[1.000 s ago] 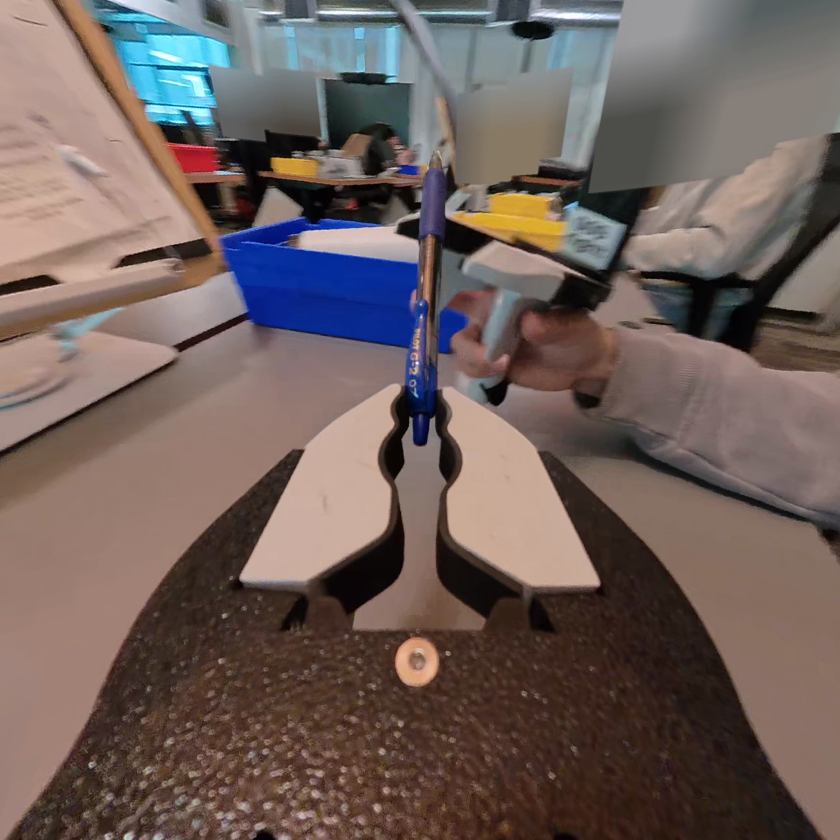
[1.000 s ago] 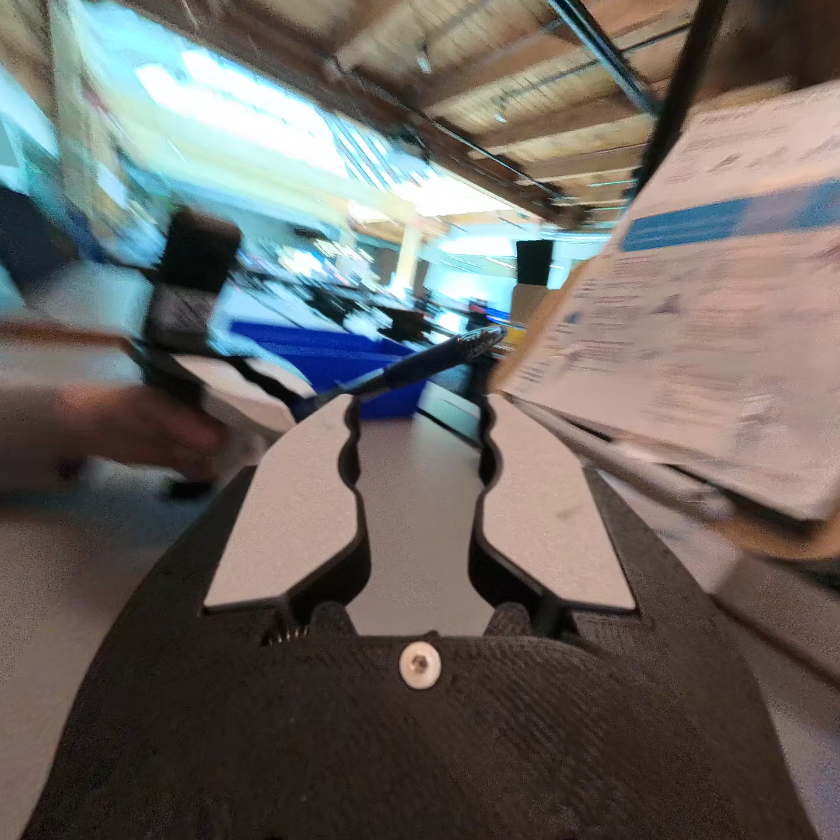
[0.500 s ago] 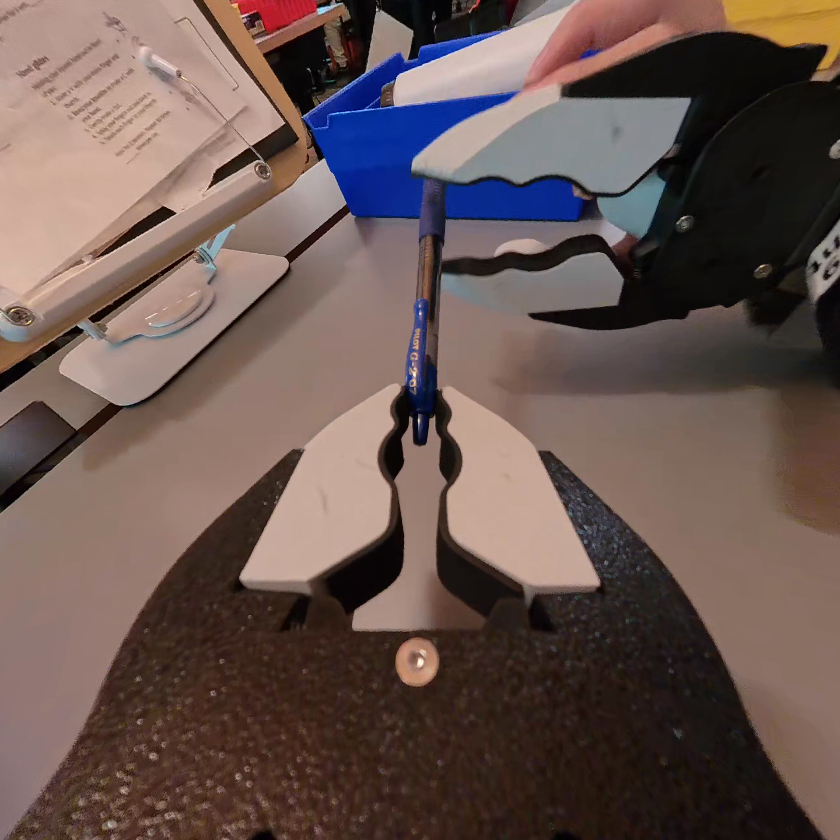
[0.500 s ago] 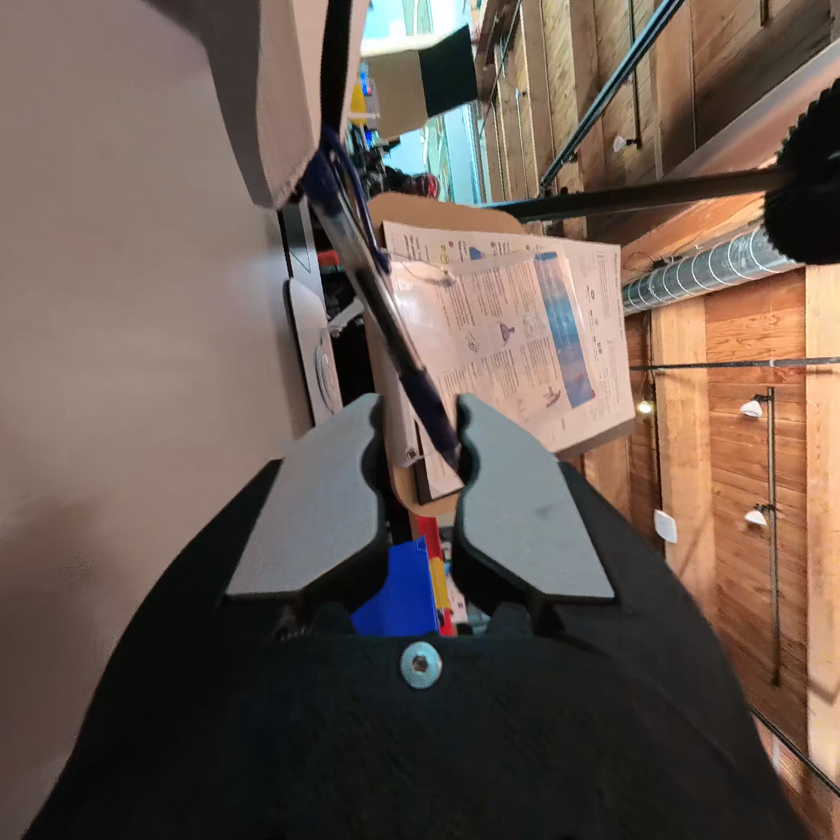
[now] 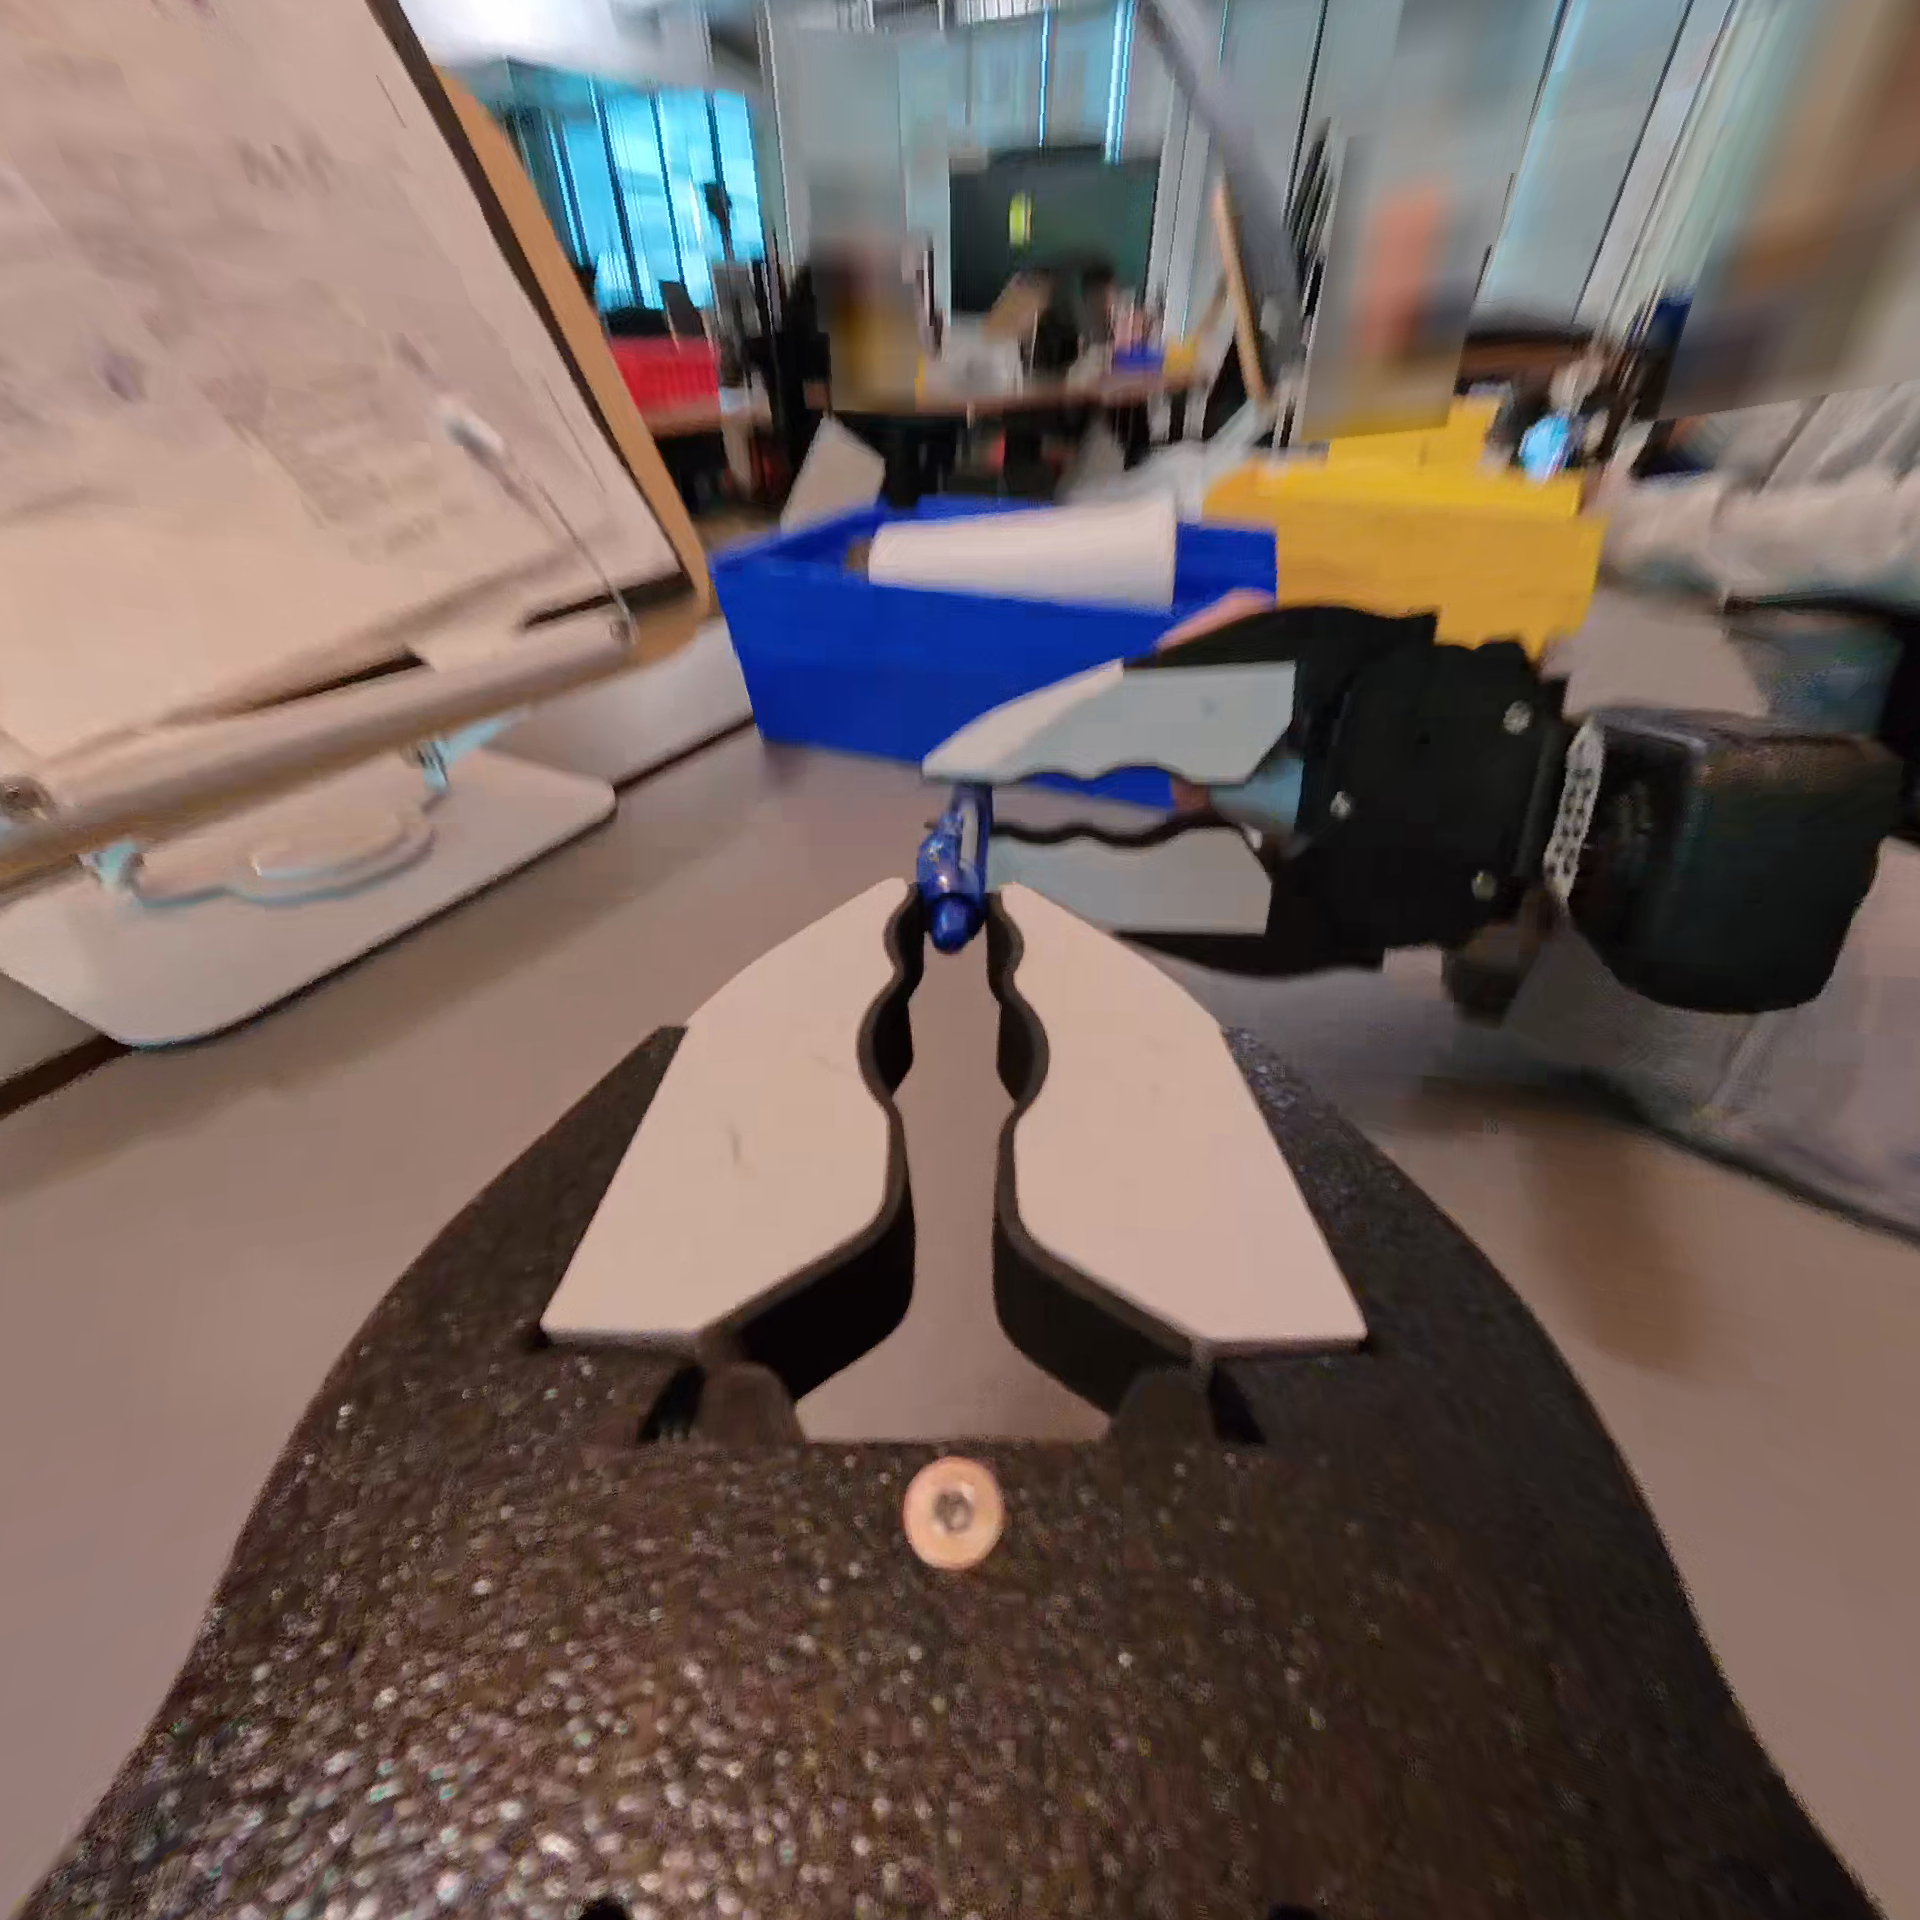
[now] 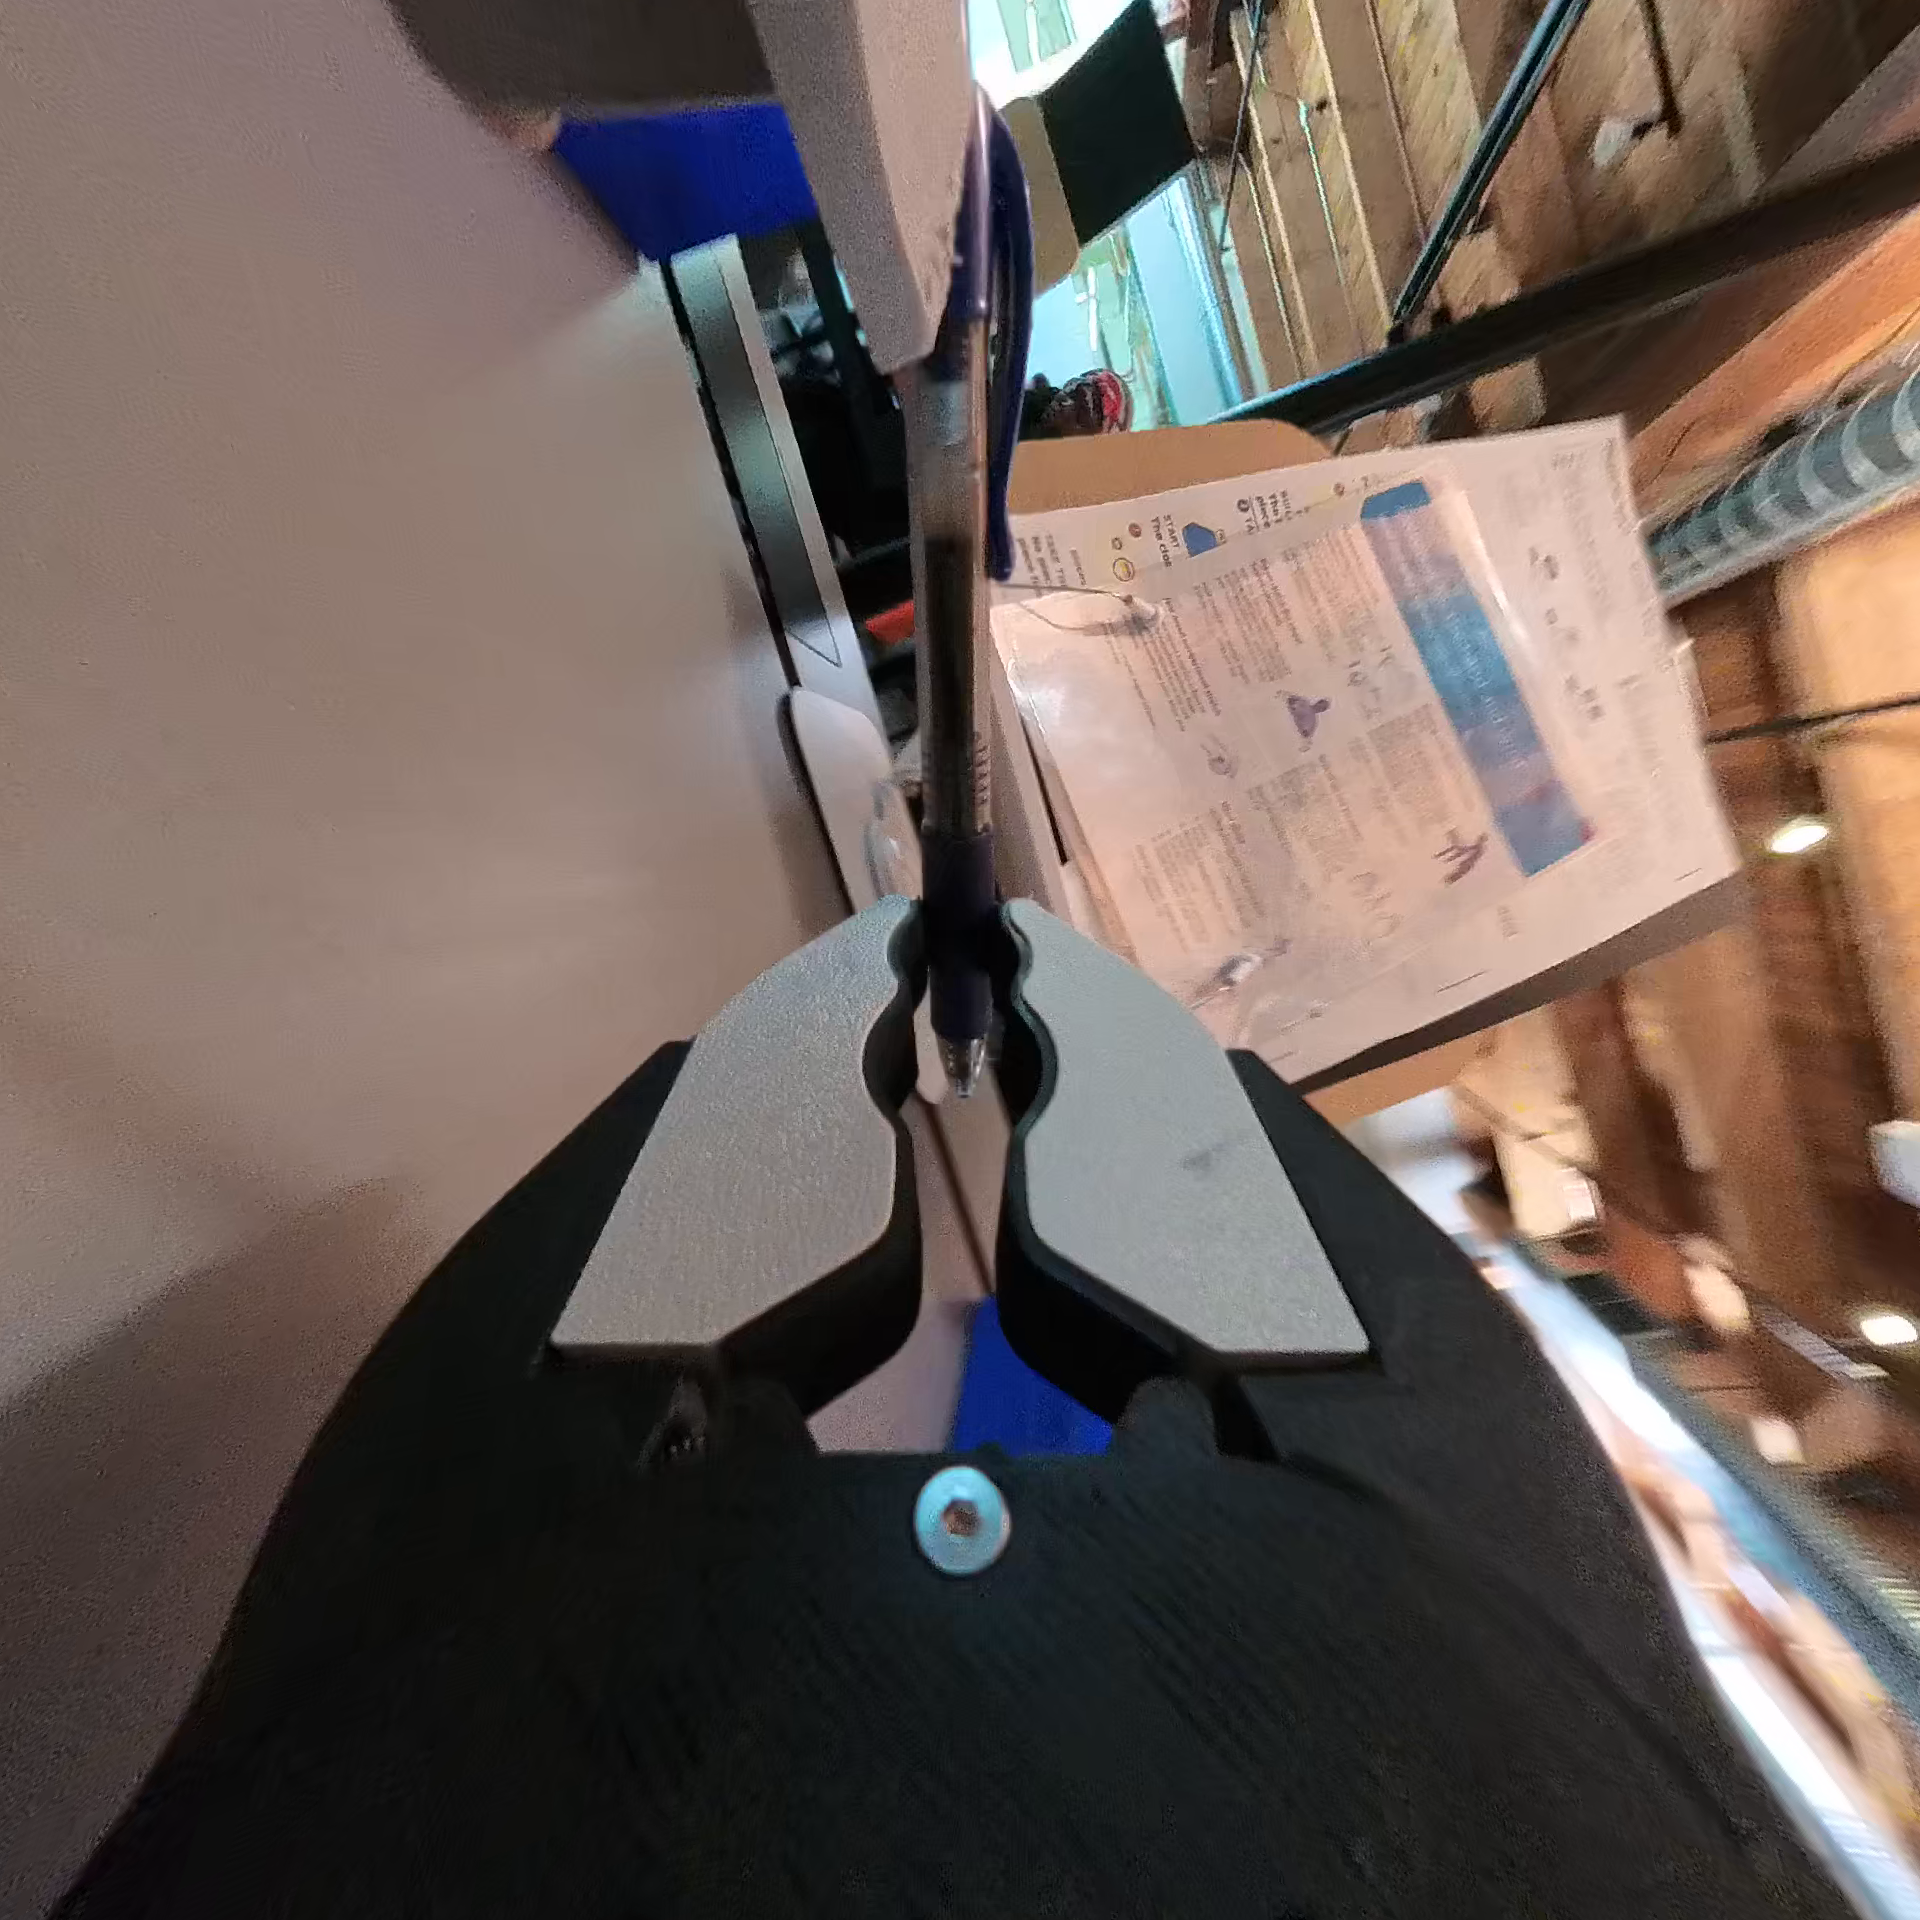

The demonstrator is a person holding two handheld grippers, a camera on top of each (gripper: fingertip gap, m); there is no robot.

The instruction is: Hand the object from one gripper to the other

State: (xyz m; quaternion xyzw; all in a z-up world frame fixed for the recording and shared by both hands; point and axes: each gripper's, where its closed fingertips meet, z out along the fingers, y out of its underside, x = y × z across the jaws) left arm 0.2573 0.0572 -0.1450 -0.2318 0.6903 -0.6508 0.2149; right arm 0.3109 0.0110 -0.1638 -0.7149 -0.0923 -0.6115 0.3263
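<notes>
Since then, right gripper [image 6: 958,935] clamped pen [image 6: 951,665], seemingly above table [image 5: 312,1122].

From the left wrist view, the pen [image 5: 951,871] sits between the tips of the left gripper [image 5: 951,925] and runs forward into the right gripper [image 5: 997,800], which reaches in from the right above the table [image 5: 312,1195]. A document stand [image 5: 260,582] with a sheet on it stands on the table to the left, and a bin [image 5: 904,644] holding a roll [image 5: 1023,556] sits behind the pen, with a second bin [image 5: 1423,561] to its right. From the right wrist view, the pen [image 6: 951,727] leads from that gripper's tips [image 6: 961,977] up to the other gripper's finger [image 6: 883,156], with the stand's sheet [image 6: 1351,727] to the right.
</notes>
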